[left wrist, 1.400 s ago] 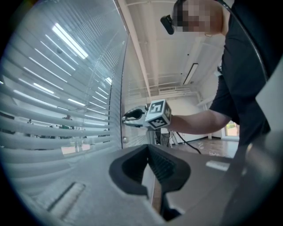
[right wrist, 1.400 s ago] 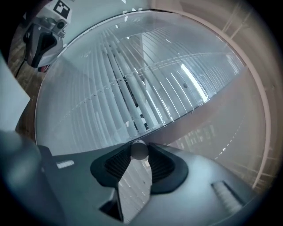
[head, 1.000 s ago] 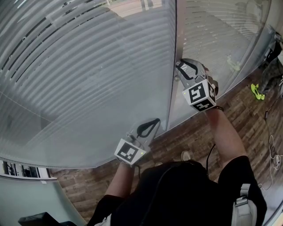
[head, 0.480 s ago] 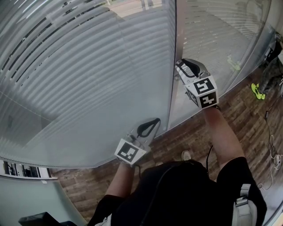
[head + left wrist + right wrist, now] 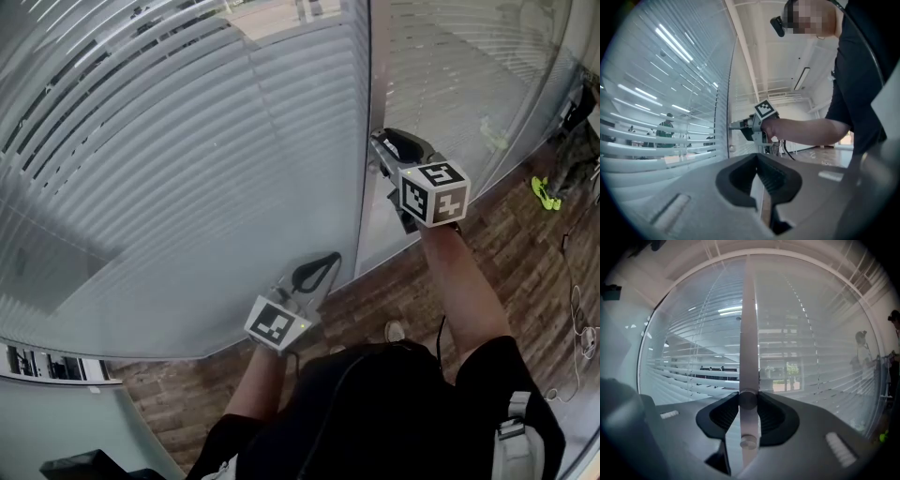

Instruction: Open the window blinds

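Left arm point(image 5: 255, 386): bent, held low in front of the body, forearm bare, aimed at the glass.
Left gripper point(image 5: 319, 269): points level; jaws together, nothing in them. Tips sit near the bottom corner of the left pane (contact with the glass can't be told).
Blinds point(image 5: 187, 169): horizontal slats behind the glass in both panes, tilted partway, so the room beyond shows through the gaps. They fill the view ahead of both grippers.
Frame post point(image 5: 367, 103): upright strip between the two panes, right of the left gripper.
Knob point(image 5: 747, 399): round, on the post, sitting between the right jaws, well above the left gripper. A smaller stud point(image 5: 748, 442) is just under it.
Right gripper point(image 5: 382, 146): level, jaws partway apart, both pads pressed on the knob from either side.
Right arm point(image 5: 464, 286): stretched straight forward, higher than the left.
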Demonstrator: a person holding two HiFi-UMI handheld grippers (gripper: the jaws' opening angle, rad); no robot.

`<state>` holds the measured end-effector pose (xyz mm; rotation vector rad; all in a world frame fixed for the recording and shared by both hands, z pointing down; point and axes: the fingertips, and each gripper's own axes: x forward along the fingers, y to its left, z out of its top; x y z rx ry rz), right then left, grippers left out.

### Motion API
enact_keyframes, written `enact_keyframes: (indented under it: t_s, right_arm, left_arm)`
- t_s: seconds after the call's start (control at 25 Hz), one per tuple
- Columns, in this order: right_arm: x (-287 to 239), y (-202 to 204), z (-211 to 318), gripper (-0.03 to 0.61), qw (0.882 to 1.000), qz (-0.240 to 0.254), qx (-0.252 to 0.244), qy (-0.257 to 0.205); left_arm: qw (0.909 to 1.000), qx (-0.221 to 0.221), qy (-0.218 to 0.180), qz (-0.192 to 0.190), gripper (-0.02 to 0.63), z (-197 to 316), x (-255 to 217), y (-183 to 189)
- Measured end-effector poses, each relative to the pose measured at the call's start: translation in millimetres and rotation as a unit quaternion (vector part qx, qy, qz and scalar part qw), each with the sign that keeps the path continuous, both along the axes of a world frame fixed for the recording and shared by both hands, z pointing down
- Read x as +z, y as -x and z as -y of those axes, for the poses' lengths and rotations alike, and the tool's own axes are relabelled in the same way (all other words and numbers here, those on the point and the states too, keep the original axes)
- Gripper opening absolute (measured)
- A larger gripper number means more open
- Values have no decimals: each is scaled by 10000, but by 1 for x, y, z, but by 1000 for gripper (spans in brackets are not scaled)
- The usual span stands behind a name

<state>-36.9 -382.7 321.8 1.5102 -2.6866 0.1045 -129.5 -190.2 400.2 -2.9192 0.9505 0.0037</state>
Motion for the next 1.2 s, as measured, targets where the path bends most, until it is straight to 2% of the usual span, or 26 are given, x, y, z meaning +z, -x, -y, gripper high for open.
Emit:
enact_keyframes:
  t_s: [0.2,0.4,0.68,0.84,1.2]
  right_arm:
    - [2,-1,1,126,9969,722,-27,309]
    - [-3,-2,0,126,9890,1369,-16,564]
    - [-4,-3,1,126,9701,2256,-108,883]
    - [-5,-4,0,126,9725,2184,-65,806]
    - [-4,-5,1,127,9773,1998,8,704]
  left_arm:
    - [9999,40,126,79,4,0,2,-3]
    - [9999,52,144,-14,5,0,-1,-4]
    - [9999,58,67,63,4,1,0,-4]
    - [10000,27,-2,29,4,2,2,-2]
    - [9999,6,105,87,4,0,0,-1]
